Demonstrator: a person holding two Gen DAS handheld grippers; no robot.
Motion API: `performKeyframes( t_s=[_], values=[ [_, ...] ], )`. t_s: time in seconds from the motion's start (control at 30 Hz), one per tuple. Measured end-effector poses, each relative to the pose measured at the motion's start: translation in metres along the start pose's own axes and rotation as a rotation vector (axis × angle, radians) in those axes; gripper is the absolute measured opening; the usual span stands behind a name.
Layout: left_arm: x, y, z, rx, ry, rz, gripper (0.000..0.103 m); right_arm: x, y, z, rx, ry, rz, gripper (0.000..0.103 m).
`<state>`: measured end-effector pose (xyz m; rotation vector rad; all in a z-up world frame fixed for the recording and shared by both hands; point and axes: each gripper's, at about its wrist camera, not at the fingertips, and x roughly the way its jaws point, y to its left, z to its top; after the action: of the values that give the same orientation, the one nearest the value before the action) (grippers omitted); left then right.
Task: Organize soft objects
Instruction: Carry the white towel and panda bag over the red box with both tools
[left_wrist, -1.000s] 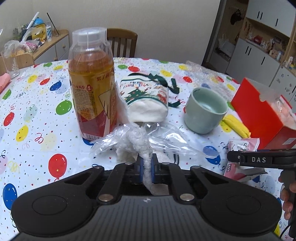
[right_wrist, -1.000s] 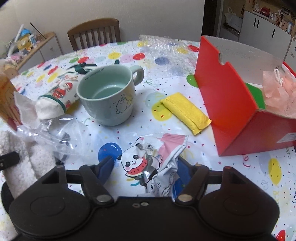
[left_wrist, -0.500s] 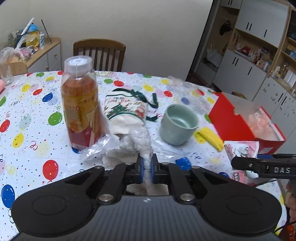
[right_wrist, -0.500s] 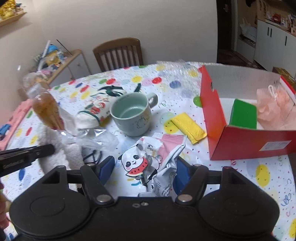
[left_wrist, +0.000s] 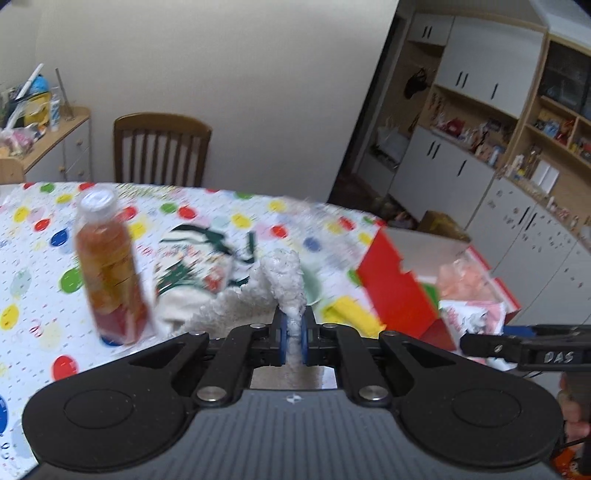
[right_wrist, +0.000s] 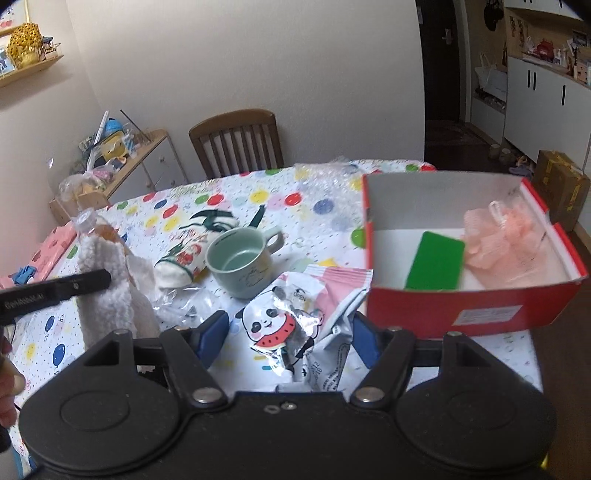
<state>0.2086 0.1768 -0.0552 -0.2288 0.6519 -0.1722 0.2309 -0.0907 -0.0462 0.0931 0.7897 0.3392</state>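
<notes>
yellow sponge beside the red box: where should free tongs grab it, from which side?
Judging by its shape, grip the yellow sponge across its narrow width, at mid-length, coming from above. It lies flat on the tablecloth close to the red box, so a side approach looks cramped.

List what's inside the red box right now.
Inside the red box: a green pad leaning at the middle and a pink mesh puff at the right. The near wall hides the floor just behind it.

This is somebody's home, a dining room by the look of it. A bench (right_wrist: 258, 195) under a balloon-print party cloth has a wooden dining chair (right_wrist: 236, 142) pulled up behind it. White cupboards with open shelves (left_wrist: 517, 122) full of knick-knacks line one wall, and a cluttered little drawer unit (right_wrist: 144, 162) sits in the corner.
</notes>
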Motion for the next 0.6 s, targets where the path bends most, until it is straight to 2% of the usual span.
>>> performKeyframes(
  t_s=[0.3, 0.6],
  values=[
    [0.005, -0.060, 0.028, 0.033, -0.042, -0.092, 0.007, -0.025, -0.044, 0.019, -0.024, -0.046, -0.015, 0.070],
    [0.034, -0.127, 0.050, 0.097, -0.051, -0.151, 0.007, -0.029, -0.099, 0.032, -0.028, -0.053, -0.047, 0.070]
  ],
)
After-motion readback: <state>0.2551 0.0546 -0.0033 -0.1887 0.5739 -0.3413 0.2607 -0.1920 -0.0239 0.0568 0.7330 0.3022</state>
